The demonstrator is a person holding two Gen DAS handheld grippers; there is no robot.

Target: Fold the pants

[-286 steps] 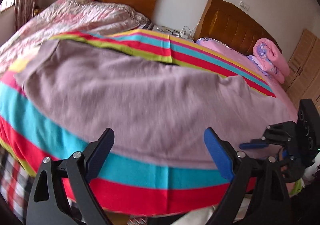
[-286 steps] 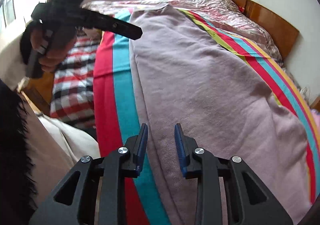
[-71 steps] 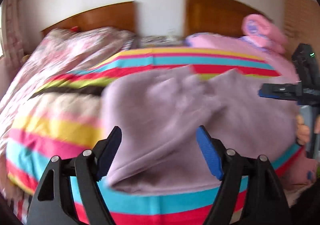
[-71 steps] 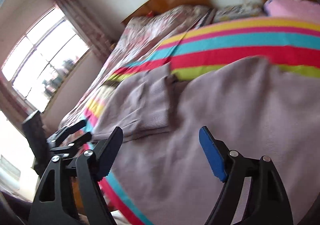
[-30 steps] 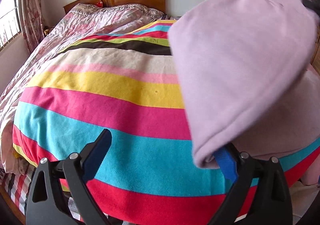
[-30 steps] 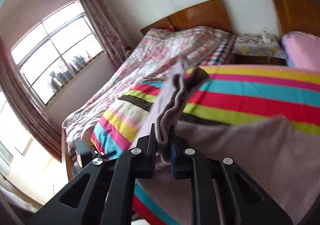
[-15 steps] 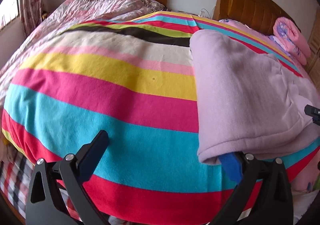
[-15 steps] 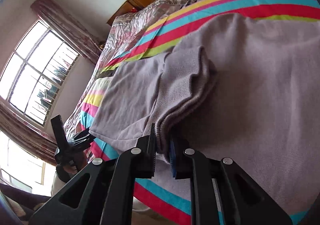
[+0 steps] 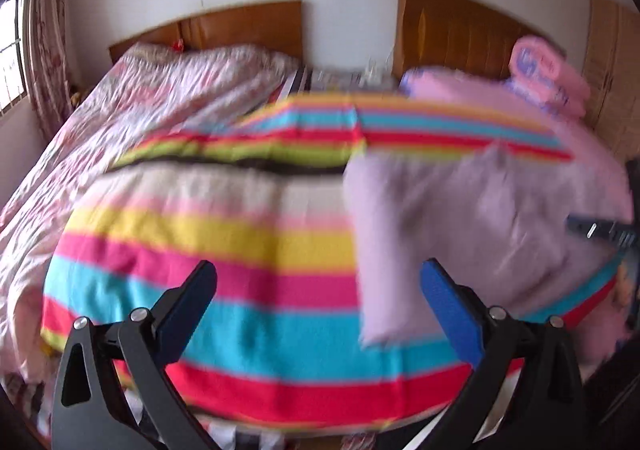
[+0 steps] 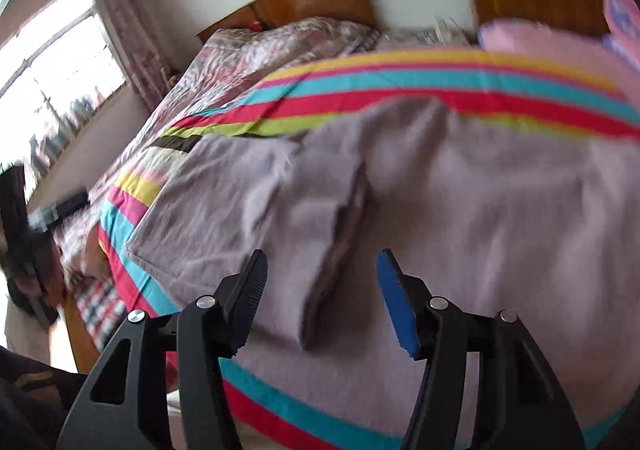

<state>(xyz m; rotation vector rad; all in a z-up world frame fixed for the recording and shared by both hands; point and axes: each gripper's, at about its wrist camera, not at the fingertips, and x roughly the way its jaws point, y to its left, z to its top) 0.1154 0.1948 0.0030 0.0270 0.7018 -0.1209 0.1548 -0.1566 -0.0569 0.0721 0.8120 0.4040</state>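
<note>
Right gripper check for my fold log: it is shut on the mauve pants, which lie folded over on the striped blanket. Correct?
Not quite. In the right wrist view the right gripper is open, holding nothing; the pants do lie folded over on the striped blanket.

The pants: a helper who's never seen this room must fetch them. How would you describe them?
Find the bed with the striped blanket. The pants lie on its near right part, one end folded over. They are the only plain mauve knit; the bedding is striped, floral or pink.

Folded pants (image 9: pixel 472 218) lie on the blanket (image 9: pixel 224 250) at its right end; quilt (image 9: pixel 160 90) to the left, headboards (image 9: pixel 240 26) beyond.
</note>
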